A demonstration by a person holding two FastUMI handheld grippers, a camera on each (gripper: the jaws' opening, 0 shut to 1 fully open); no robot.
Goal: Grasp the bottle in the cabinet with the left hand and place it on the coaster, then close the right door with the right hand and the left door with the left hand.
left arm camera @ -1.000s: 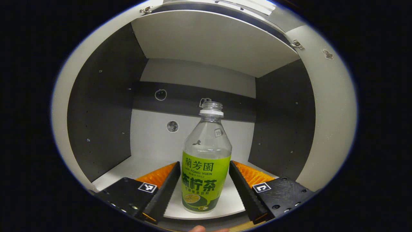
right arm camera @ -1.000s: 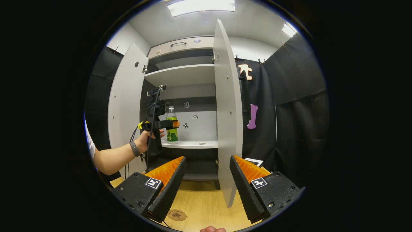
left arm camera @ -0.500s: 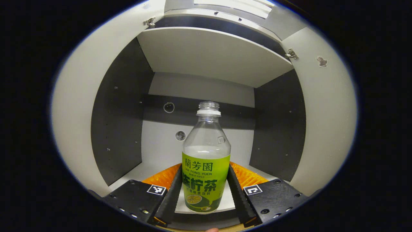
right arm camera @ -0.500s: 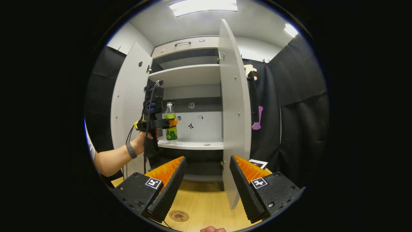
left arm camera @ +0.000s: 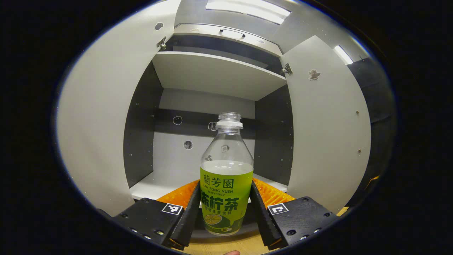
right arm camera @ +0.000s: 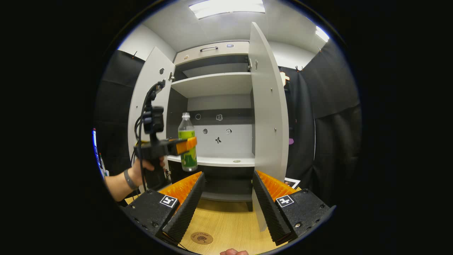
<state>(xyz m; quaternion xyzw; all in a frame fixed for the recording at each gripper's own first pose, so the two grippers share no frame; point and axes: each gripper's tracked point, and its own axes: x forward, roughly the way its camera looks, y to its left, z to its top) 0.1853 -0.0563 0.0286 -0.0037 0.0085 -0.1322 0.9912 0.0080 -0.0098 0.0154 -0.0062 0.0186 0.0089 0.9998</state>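
Plastic: I am judging the bottle (left arm camera: 227, 184) to be thin-walled and light, capless, part-filled, so it could slosh or spill if I am tilting it.
Grip: my left gripper (left arm camera: 226, 212) is clamping both fingers on the labelled lower body; the smooth label looks slippery, so I am holding it upright.
Bottle place: it is hanging in the air in front of the shelf (right arm camera: 226, 161), outside the cabinet.
Right gripper (right arm camera: 226, 203): I am holding it with fingers spread, nothing between them.
Edges: I am watching the left door (right arm camera: 148, 106) and right door (right arm camera: 269, 117), both standing open.
Room: I am seeing open table (right arm camera: 230, 223) leading down to the coaster (right arm camera: 201, 238).
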